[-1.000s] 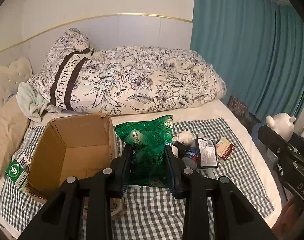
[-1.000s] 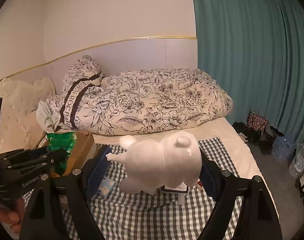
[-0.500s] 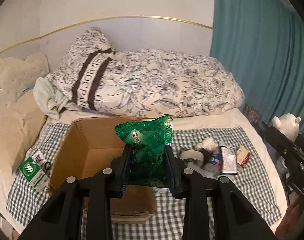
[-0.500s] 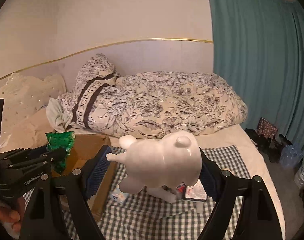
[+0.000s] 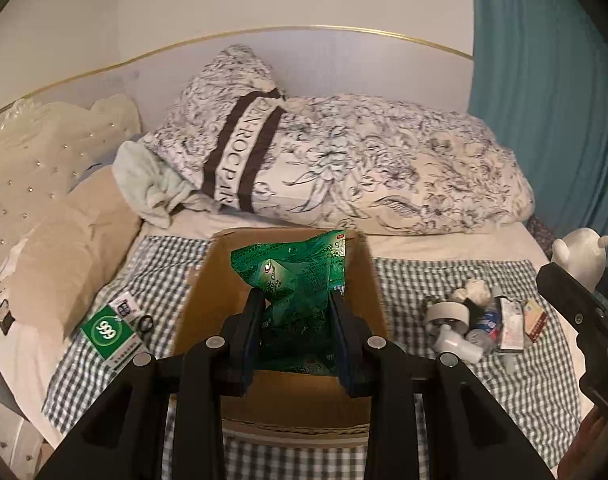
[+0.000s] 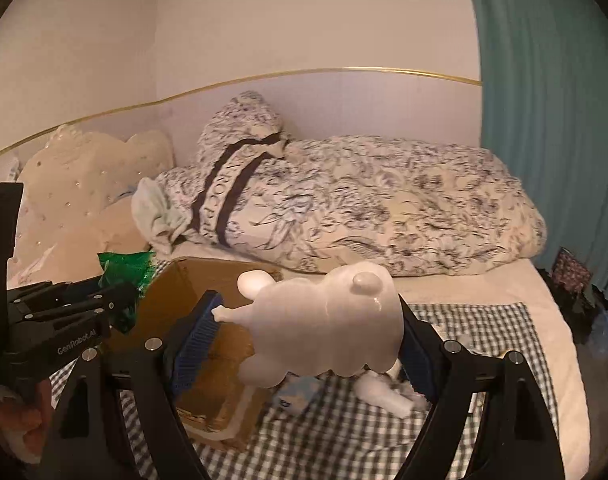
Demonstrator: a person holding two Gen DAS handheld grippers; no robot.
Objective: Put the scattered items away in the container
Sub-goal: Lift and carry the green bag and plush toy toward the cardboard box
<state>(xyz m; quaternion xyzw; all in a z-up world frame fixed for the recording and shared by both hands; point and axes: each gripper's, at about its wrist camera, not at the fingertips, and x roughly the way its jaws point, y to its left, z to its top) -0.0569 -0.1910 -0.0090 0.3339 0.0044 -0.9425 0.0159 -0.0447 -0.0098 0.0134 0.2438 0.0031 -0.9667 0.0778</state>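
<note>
A: Box (image 5: 378, 280) dead centre of the left view, open, and the left gripper (image 5: 295, 304) is right over it, pinching the green bag (image 5: 291, 276) between its fingers.

B: So that's the drop step?

A: Looks that way to me. The bag hangs above the mouth of the box, its lower end down between the walls as far as I can tell. I'd say the next move is just to spread those fingers and let it fall, then lift straight up so the bag doesn't snag.

B: And the other hand?

A: Right gripper (image 6: 308, 332), middle of the right view, is pressed onto the white toy (image 6: 324, 332). It's lifted clear of the cloth (image 6: 484, 328), with the box (image 6: 207, 284) up and to the left of it in that frame. It has to travel that way before it can let go.

B: Anything left on the bed?

A: Plenty. Right of centre in the left view there's a pile (image 5: 480, 320): a roll, a bottle, small cartons, something crumpled. Lower left, a green carton (image 5: 109, 332) lies just beside the box. So the tidy is partway at best.

B: Any risk?

A: Two grippers heading for one opening. I'd clear the left out first.
</note>
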